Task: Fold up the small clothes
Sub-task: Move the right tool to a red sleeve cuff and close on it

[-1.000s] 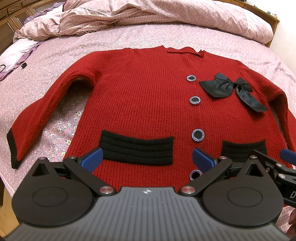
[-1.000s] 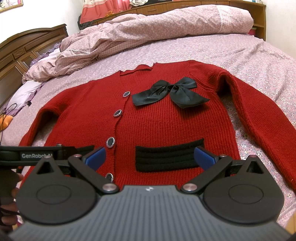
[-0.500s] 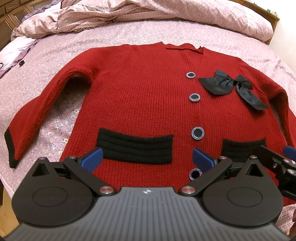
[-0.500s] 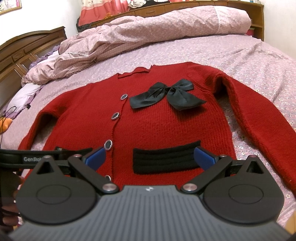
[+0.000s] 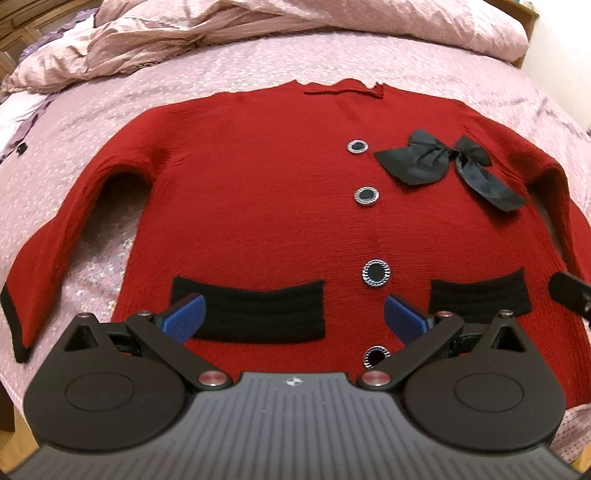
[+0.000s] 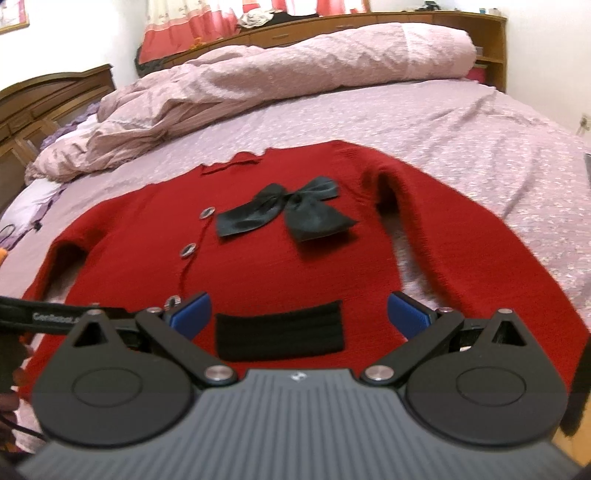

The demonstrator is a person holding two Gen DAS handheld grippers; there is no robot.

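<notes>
A red knit cardigan [image 5: 258,206] [image 6: 280,266] lies flat, front up, on the bed, sleeves spread to both sides. It has black pocket bands, several ringed buttons and a black bow [image 5: 443,162] [image 6: 291,218] on the chest. My left gripper [image 5: 293,319] hovers open over the hem, its blue pads straddling the left pocket band [image 5: 251,314]. Over the other pocket band [image 6: 280,336] my right gripper [image 6: 299,314] is open too. Neither holds any cloth. The right gripper's tip [image 5: 569,291] shows at the edge of the left wrist view.
A pink floral sheet [image 5: 424,66] covers the bed, with a rumpled duvet [image 6: 295,62] piled along the far side. A wooden headboard shelf [image 6: 424,18] runs behind it and a dark wooden cabinet [image 6: 44,99] stands at the left. The bed's near edge runs just below the hem.
Both grippers have moved forward and lower over the cardigan's hem, so the pocket bands now sit between the pads. Both stay open and the cardigan has not shifted.
</notes>
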